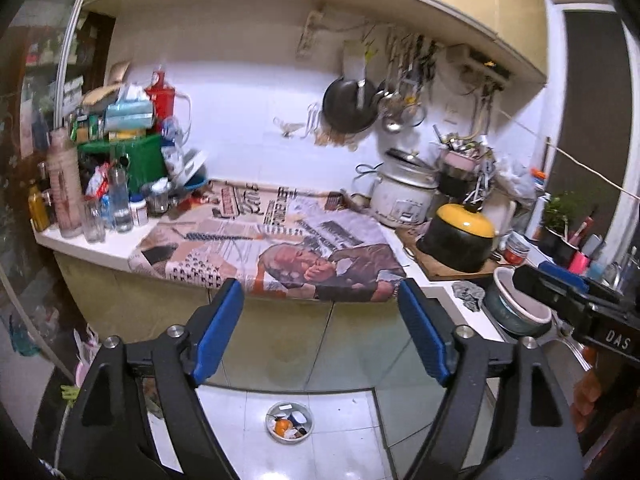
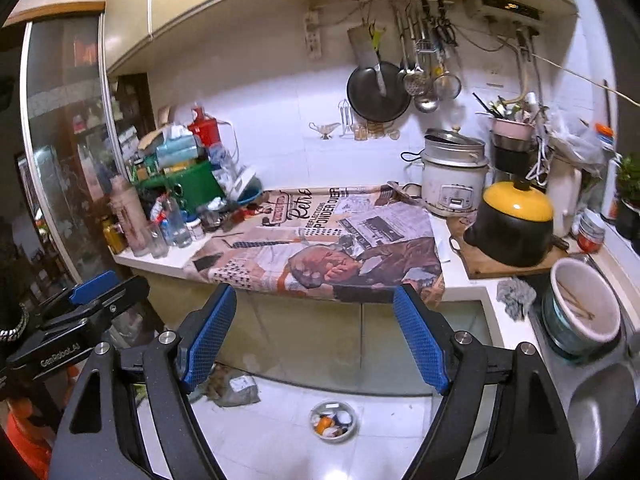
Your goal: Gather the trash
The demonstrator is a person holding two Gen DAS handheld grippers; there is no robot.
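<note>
1. Down on the floor tiles, below the counter (image 2: 160,258), sits a small bowl (image 2: 334,424) of scraps, prob the trash collector.
2. Left gripper (image 1: 320,328) and right gripper (image 2: 314,330) both spread wide, holding nothing, well back from the counter.
3. Crumpled wad (image 2: 236,390) lies on the floor near the bowl, looks like trash w/ no one on it yet.
4. Printed cloth (image 2: 320,248) covers the counter, guessing to keep it clean.

A small round shallow bowl (image 1: 289,422) holding scraps of trash, among them an orange piece and white bits, sits upright on the pale tiled floor. It lies in front of the glass-fronted cabinets below the kitchen counter.
</note>
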